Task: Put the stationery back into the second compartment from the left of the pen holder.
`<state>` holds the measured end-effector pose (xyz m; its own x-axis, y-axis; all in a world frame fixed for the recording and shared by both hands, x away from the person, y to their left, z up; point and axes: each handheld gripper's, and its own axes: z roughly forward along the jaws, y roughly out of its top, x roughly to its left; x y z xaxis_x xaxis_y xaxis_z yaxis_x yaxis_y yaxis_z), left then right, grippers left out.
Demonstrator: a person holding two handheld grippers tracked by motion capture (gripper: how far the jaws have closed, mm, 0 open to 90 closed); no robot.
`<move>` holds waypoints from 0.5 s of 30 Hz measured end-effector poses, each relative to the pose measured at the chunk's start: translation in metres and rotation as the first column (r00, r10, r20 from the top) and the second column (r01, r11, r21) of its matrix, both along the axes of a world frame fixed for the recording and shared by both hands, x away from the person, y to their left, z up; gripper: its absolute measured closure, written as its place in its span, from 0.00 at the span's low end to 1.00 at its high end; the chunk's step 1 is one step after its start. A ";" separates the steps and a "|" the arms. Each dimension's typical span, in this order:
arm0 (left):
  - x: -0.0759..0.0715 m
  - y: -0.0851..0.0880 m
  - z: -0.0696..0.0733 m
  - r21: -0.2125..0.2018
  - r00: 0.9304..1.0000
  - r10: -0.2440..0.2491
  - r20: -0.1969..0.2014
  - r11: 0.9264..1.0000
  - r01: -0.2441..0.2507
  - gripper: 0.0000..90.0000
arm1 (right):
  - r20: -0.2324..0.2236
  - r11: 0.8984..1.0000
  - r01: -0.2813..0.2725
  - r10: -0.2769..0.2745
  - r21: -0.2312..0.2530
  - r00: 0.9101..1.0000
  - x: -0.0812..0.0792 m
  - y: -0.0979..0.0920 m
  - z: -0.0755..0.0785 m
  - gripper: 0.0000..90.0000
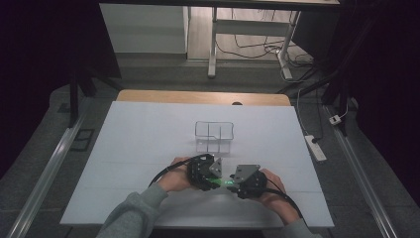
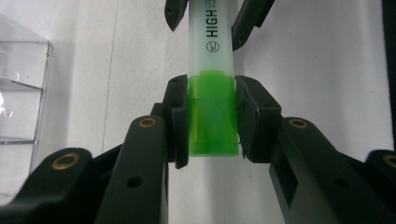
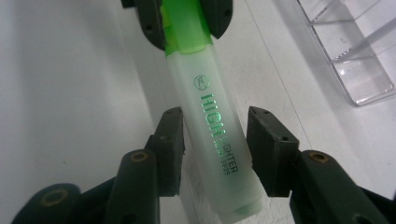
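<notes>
A green highlighter (image 1: 223, 182) is held level just above the white table sheet (image 1: 143, 148), between both grippers. My left gripper (image 1: 218, 180) is shut on its bright green cap (image 2: 212, 116); in the left gripper view (image 2: 212, 84) both pads press the cap's sides. My right gripper (image 1: 230, 185) faces it from the right. In the right gripper view (image 3: 215, 114) its pads close on the frosted barrel (image 3: 210, 126) printed HIGHLIGHTER. The left gripper (image 3: 186, 35) shows at the top of that view, and the right gripper (image 2: 208, 30) at the top of the left one.
A clear plastic organizer (image 1: 214, 136) with compartments stands on the sheet just beyond the grippers; it also appears as the clear organizer (image 2: 23, 93) at the left edge and the organizer (image 3: 355, 51) at upper right. A wooden table edge (image 1: 198, 96) lies behind the sheet.
</notes>
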<state>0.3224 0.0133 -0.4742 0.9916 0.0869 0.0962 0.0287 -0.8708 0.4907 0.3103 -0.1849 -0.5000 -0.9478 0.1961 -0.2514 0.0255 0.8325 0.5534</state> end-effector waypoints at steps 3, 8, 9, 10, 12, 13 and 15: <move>0.001 0.004 0.004 -0.030 1.000 -0.003 -0.008 1.000 0.003 0.73 | 0.034 0.999 -0.041 0.042 -0.021 0.999 -0.002 0.002 -0.001 0.69; 0.003 0.008 0.007 -0.083 0.998 0.061 -0.006 0.995 -0.061 0.70 | 0.037 0.999 -0.042 0.043 -0.011 0.998 -0.004 0.003 0.000 0.73; 0.003 0.010 0.008 -0.088 0.997 0.075 -0.006 0.993 -0.076 0.64 | 0.036 1.000 -0.030 0.030 0.003 0.999 -0.003 0.001 0.001 0.73; 0.004 0.011 0.008 -0.099 0.996 0.092 -0.009 0.991 -0.092 0.60 | 0.028 1.000 -0.018 0.017 0.017 0.999 -0.002 0.000 0.001 0.73; 0.007 0.015 0.008 -0.131 0.991 0.131 -0.029 0.982 -0.133 0.57 | 0.025 0.999 -0.003 0.002 0.034 1.000 -0.001 -0.002 0.002 0.73; 0.008 0.016 0.008 -0.151 0.987 0.155 -0.045 0.976 -0.160 0.55 | 0.023 0.999 0.006 -0.008 0.052 1.000 0.001 -0.004 0.003 0.73; 0.011 0.019 0.008 -0.175 0.980 0.185 -0.065 0.965 -0.194 0.50 | 0.023 0.997 0.024 -0.026 0.079 0.999 0.003 -0.006 0.005 0.73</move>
